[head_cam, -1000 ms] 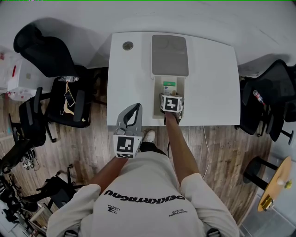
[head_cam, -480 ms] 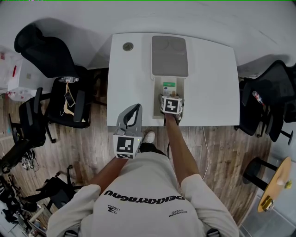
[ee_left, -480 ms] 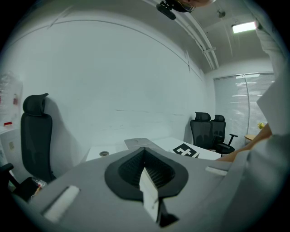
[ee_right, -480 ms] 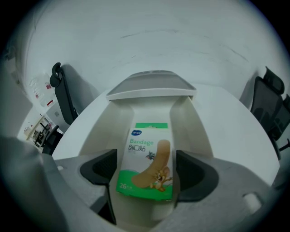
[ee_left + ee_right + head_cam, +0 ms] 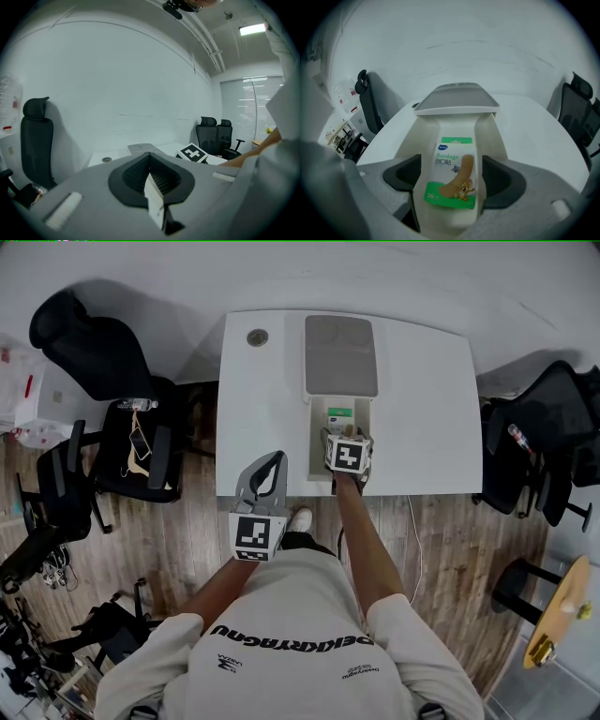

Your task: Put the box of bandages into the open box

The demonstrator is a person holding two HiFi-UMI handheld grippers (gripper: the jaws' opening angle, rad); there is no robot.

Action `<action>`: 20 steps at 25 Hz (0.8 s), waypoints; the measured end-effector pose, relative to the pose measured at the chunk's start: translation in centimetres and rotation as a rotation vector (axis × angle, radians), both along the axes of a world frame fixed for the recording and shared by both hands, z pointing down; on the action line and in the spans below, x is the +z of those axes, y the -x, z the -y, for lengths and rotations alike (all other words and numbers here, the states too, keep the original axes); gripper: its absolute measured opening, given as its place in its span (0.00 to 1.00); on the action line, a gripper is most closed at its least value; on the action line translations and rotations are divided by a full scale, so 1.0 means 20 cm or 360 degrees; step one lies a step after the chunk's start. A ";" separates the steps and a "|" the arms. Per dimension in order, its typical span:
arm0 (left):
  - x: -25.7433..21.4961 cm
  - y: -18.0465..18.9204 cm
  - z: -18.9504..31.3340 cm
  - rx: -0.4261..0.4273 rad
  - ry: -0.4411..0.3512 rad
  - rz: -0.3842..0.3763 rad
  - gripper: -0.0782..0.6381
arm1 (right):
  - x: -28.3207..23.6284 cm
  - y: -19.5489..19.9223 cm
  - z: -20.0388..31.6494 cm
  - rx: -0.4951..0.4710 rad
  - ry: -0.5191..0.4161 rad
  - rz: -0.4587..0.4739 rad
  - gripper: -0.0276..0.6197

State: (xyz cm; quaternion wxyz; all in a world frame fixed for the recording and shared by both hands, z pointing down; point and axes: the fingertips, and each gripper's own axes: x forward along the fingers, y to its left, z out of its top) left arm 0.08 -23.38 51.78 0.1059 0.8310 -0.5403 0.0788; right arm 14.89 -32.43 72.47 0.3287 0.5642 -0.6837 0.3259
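The left gripper (image 5: 151,165), held off the table's (image 5: 422,409) near edge, has its jaws closed together with nothing between them. Further right on the table stands the open box (image 5: 425,140), a cream tray with its grey lid (image 5: 457,101) lying at the far end. The box of bandages (image 5: 452,174) lies flat inside it. Over it, the right gripper (image 5: 454,178) has just been opening its jaws; they stand wide, either side of the bandages, pads clear.

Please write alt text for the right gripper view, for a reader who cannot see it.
A green and white box of bandages lies inside the open box, between the jaws of the right gripper, which have just been opening and do not press it. A grey lid sits behind, on the white table.
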 end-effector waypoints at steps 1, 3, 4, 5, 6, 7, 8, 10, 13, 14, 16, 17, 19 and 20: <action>0.00 0.00 0.00 0.0002 -0.0003 -0.0001 0.11 | -0.01 0.00 -0.01 0.0014 0.0001 -0.0001 0.65; -0.01 0.00 -0.01 0.0008 -0.0008 -0.0003 0.11 | -0.03 0.00 -0.01 0.0013 -0.0015 0.0007 0.65; -0.01 -0.01 -0.01 0.0012 -0.0011 -0.0005 0.11 | -0.04 0.00 -0.01 0.0005 -0.0030 0.0016 0.65; -0.02 -0.01 -0.01 0.0015 -0.0013 -0.0005 0.11 | -0.05 0.00 0.00 -0.0001 -0.0046 0.0024 0.65; -0.02 -0.01 -0.01 0.0018 -0.0017 -0.0005 0.11 | -0.06 0.01 0.00 -0.0002 -0.0061 0.0028 0.65; -0.03 -0.01 -0.01 0.0021 -0.0020 -0.0005 0.11 | -0.07 0.00 0.00 0.0000 -0.0073 0.0030 0.65; -0.04 -0.01 -0.02 0.0026 -0.0024 -0.0006 0.11 | -0.08 0.00 0.00 0.0004 -0.0084 0.0031 0.65; -0.05 -0.02 -0.02 0.0035 -0.0033 -0.0008 0.11 | -0.10 0.00 0.00 0.0012 -0.0102 0.0035 0.65; -0.06 -0.02 -0.03 0.0046 -0.0047 -0.0003 0.11 | -0.13 0.00 -0.01 0.0017 -0.0127 0.0035 0.65; -0.07 -0.01 -0.04 0.0049 -0.0049 -0.0003 0.11 | -0.14 0.00 -0.02 0.0017 -0.0134 0.0037 0.64; -0.07 -0.02 -0.05 0.0055 -0.0054 -0.0004 0.11 | -0.16 0.00 -0.04 0.0022 -0.0139 0.0040 0.64; -0.08 -0.02 -0.05 0.0059 -0.0059 -0.0006 0.11 | -0.17 -0.01 -0.04 0.0029 -0.0145 0.0040 0.64; -0.09 -0.02 -0.06 0.0066 -0.0069 -0.0011 0.11 | -0.19 -0.01 -0.05 0.0028 -0.0171 0.0043 0.64; -0.10 -0.02 -0.07 0.0068 -0.0072 -0.0014 0.11 | -0.21 0.00 -0.05 0.0020 -0.0186 0.0047 0.64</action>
